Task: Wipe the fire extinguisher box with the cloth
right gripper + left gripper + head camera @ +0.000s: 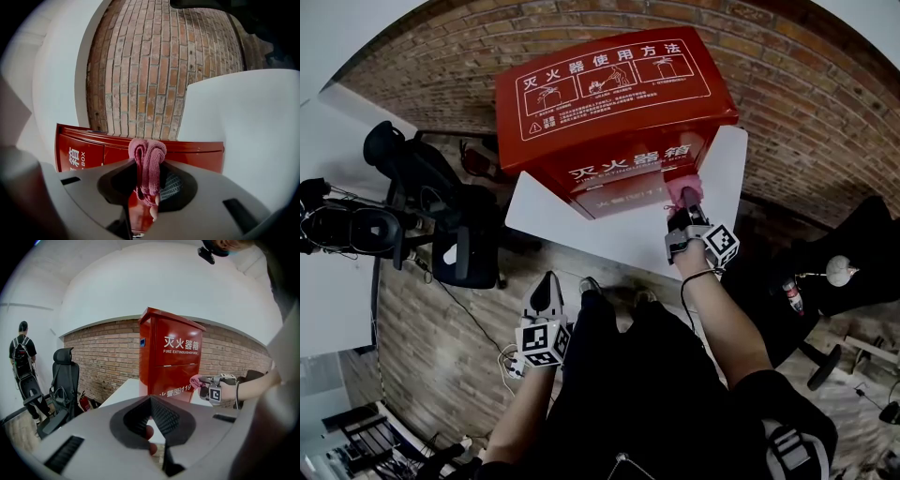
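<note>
Black trousers (609,375), black sleeves (766,389); left gripper (547,283) grey, checkered marker cube (544,343)

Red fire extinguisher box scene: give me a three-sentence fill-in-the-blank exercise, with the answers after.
The right gripper is shut on a knitted ___ cloth.
The red metal fire extinguisher box stands on a ___ table.
Behind the box is a ___ wall.
Missing words: pink; white; brick.
</note>
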{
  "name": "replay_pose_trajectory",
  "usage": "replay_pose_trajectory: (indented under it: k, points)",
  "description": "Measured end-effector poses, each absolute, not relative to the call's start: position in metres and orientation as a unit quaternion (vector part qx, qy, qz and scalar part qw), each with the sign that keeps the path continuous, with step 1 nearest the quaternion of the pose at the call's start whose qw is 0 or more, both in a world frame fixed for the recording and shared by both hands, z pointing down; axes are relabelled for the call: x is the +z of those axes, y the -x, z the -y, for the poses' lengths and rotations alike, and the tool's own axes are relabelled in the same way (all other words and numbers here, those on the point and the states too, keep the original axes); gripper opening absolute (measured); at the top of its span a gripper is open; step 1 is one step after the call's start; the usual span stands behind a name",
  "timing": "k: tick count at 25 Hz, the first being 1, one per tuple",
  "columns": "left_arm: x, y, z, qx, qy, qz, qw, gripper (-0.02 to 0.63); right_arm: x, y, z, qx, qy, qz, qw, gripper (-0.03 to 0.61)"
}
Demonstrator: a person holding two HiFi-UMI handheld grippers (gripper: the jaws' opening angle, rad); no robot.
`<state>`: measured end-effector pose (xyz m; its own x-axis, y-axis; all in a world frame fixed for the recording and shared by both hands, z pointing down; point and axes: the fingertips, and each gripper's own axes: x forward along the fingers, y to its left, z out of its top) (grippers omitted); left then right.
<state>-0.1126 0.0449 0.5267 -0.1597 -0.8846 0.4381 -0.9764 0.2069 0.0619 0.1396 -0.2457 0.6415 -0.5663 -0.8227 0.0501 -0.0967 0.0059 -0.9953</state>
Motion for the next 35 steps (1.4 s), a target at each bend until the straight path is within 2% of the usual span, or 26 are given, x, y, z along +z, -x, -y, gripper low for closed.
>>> replay_pose_trajectory:
  k: [35]
  points:
    - [0.537, 0.121, -0.044, 0.140, -0.605, 0.756, 0.205, 0.028, 0.760, -0.143, 0.247, -0.638, 0.424, -0.605, 0.215, 0.107]
